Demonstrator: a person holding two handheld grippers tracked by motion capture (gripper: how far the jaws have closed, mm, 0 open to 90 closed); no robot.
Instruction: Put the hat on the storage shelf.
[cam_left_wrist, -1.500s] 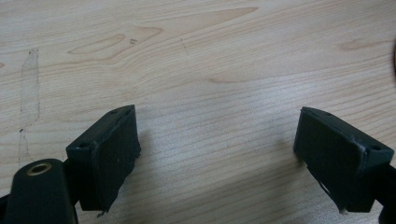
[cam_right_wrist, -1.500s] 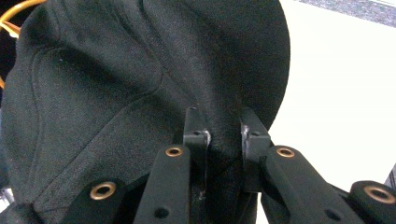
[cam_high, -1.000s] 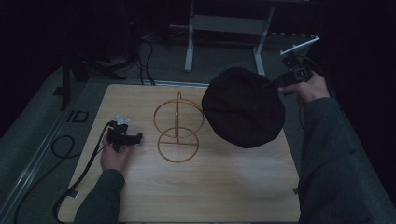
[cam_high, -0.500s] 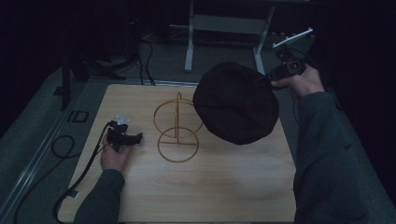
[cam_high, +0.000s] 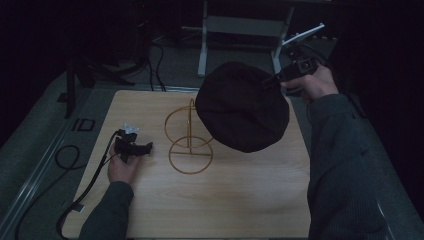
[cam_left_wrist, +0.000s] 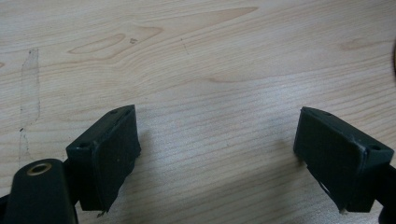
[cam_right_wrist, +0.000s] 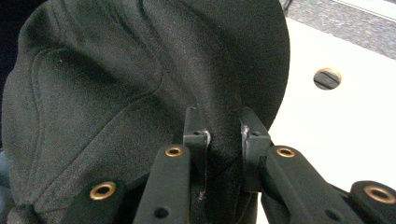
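Black cap (cam_high: 242, 112): dark fabric, stitched panel seams, rounded crown, no readable label. Pinched at its edge by the right gripper (cam_right_wrist: 223, 140), jaws clamped narrow on a fold of cloth. Cap hangs in the air over the far right of the bench (cam_high: 150, 210), above and just right of a gold wire stand (cam_high: 190, 137) made of rings on a post. Left gripper (cam_left_wrist: 217, 154) rests low at the near left, jaws wide, bare wood between them.
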